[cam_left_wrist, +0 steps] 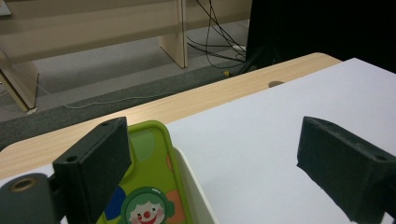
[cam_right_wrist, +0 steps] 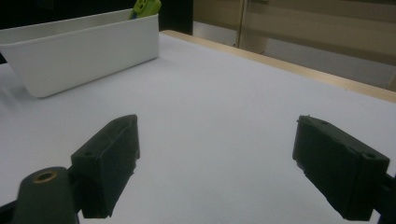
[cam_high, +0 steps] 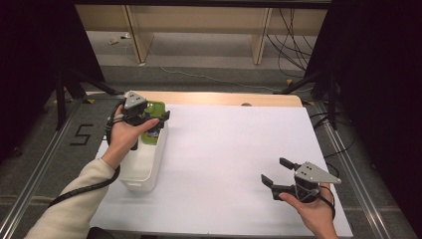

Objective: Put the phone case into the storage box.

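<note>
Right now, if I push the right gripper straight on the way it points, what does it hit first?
Probably nothing soon: the right gripper is open over bare white sheet. The white bin sits far left of its line. Past the sheet comes the wooden table edge; depth is unclear.

I see a white sheet covering most of a light wooden table, whose bare far edge shows beyond it. Past the table, grey floor runs to pale wooden furniture panels with upright legs. Black cables hang and trail on the floor at the far right. Dark curtains close in both sides. A "5" is taped on the grey surface left of the table, beside metal rails.
</note>
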Motion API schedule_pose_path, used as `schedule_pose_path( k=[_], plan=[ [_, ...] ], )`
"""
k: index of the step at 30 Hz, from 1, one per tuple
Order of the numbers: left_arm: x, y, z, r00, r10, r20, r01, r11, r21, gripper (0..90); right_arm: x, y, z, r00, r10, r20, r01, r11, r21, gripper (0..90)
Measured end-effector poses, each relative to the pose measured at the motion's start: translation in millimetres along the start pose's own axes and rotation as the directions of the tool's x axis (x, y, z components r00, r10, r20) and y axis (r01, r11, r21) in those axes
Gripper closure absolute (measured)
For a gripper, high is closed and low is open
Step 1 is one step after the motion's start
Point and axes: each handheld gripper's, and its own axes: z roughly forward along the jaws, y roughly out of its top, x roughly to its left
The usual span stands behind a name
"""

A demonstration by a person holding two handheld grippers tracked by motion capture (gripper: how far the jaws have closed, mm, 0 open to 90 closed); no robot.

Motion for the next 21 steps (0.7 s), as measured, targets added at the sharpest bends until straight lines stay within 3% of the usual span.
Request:
schedule_pose_path(
  k=[21],
  plan=[
    [-10.9,-1.3,-15.5,0.9986,0.035,0.039,-0.034,0.9993,-0.015,10.2,0.1,0.0,0.3,1.0,-0.001,0.0,0.001,1.0,-0.001,15.9]
  ],
)
